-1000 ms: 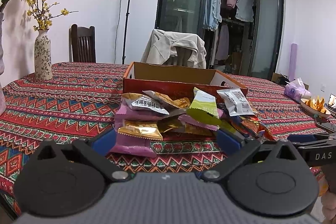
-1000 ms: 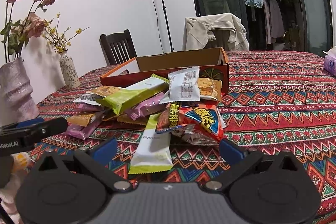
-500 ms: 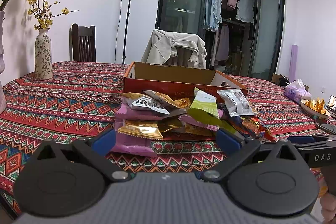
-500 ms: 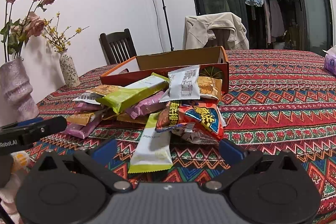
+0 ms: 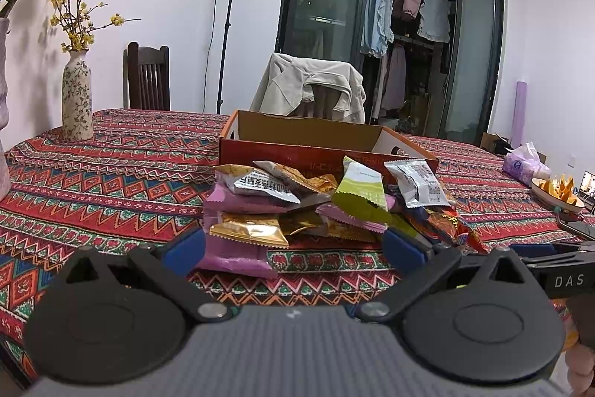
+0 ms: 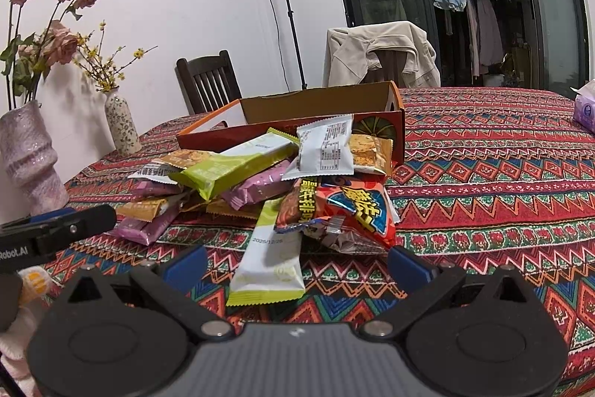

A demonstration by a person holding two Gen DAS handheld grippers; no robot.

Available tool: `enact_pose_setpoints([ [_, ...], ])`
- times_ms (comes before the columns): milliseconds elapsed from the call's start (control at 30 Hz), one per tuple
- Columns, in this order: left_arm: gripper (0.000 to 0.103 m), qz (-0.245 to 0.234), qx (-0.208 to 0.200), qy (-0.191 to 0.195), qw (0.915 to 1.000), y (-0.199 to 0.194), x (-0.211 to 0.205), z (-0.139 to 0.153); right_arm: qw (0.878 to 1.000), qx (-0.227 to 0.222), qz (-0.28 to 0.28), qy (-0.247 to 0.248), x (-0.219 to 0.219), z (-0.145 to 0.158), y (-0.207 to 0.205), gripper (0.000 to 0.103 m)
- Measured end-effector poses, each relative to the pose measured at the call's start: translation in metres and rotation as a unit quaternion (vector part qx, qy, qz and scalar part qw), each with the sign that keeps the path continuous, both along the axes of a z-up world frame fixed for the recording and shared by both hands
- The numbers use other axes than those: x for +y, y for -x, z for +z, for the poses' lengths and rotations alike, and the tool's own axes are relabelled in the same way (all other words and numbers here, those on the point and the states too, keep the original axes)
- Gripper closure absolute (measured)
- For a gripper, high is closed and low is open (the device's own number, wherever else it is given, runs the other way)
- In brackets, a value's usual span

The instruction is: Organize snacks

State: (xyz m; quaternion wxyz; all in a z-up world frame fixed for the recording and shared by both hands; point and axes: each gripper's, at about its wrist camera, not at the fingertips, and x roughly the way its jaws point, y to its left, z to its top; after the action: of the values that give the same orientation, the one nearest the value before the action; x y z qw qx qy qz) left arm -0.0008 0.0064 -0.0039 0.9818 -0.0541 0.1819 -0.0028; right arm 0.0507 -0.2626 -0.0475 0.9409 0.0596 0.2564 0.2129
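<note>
A heap of snack packets [image 5: 316,207] lies on the patterned tablecloth in front of an open orange cardboard box [image 5: 319,146]. My left gripper [image 5: 293,248] is open, just short of a pink packet [image 5: 232,253] and a gold one [image 5: 249,229]. In the right wrist view the same heap [image 6: 282,173] and box [image 6: 319,106] appear. My right gripper [image 6: 295,265] is open around the near end of a long white-and-green packet [image 6: 269,259], without pinching it. A red chip bag [image 6: 346,207] lies beside that packet.
Two vases [image 6: 29,155] [image 6: 121,123] stand at the table's left. A tissue pack [image 5: 524,164] and a dish of yellow pieces [image 5: 556,192] sit at the right. Chairs [image 5: 148,80] stand behind the table, one draped with a jacket [image 5: 312,86].
Both views have shifted only slightly. The packets, the box and both open grippers stay as they were.
</note>
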Motion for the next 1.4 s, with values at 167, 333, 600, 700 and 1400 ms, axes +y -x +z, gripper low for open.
enact_pose_setpoints([
  [167,0.000,-0.001,-0.002,0.001,1.0000,0.001,0.000,0.000,1.000,0.001,0.000,0.000,0.000,-0.001,0.000,0.000],
  [333,0.000,-0.001,-0.002,0.002,1.0000,0.001,0.000,0.000,1.000,0.003,0.001,-0.001,0.000,-0.001,0.000,0.000],
  [600,0.000,-0.003,-0.001,0.004,1.0000,0.000,-0.001,-0.001,1.000,0.007,0.003,-0.001,0.001,-0.001,-0.002,0.000],
  [700,0.000,-0.002,0.000,0.008,1.0000,-0.001,0.001,-0.001,1.000,0.011,0.004,-0.001,0.002,-0.002,-0.003,0.000],
  [1400,0.000,0.027,0.003,0.022,0.9994,-0.007,0.020,-0.001,0.996,0.042,0.022,0.071,0.061,-0.011,-0.058,0.052],
])
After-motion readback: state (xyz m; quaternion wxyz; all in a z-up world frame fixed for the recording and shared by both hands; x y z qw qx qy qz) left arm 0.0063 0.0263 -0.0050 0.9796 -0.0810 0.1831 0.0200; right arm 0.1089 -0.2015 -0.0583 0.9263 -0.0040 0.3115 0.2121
